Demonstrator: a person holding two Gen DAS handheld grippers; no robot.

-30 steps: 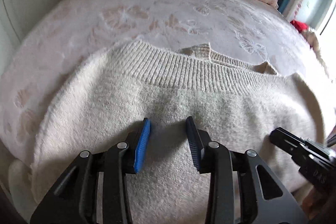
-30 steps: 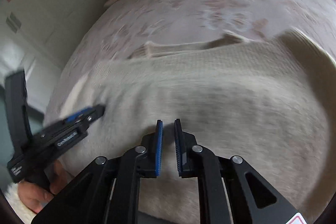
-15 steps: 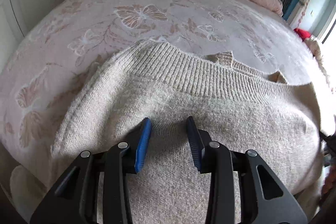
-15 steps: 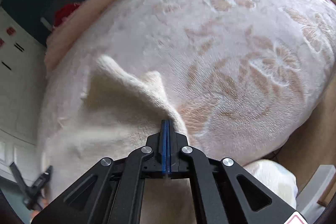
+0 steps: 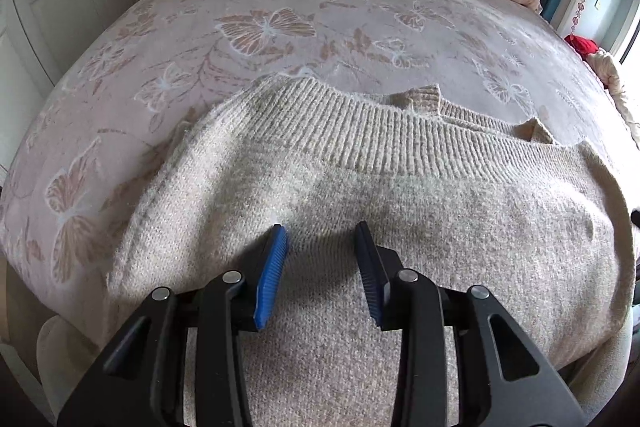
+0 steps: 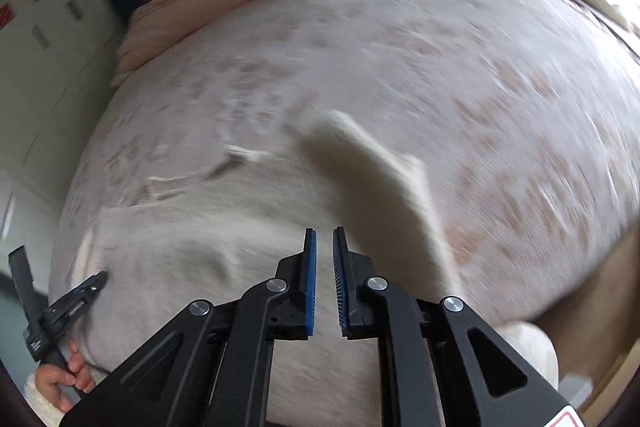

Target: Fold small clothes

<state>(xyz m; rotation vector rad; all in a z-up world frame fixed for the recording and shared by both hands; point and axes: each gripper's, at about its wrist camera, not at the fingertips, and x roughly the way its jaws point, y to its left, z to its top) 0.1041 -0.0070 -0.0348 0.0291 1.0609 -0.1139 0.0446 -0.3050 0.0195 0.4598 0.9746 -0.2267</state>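
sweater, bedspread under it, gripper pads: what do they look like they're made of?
Sweater: fuzzy beige knit, likely wool or acrylic; ribbed band along its far edge, matte, hairy nap.
Bedspread: plush pink fabric, probably fleece or velvet; butterfly pattern looks embossed, slight sheen.
Pads on the left gripper: blue, finely ridged, apparently rubber or soft plastic, on black, probably plastic fingers with metal pins.

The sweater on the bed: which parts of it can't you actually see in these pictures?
- Sweater lower part: left wrist view, hidden behind the left gripper and cut by the frame.
- Knit texture: right wrist view, lost to motion blur.
- Sleeves: neither view shows them clearly.
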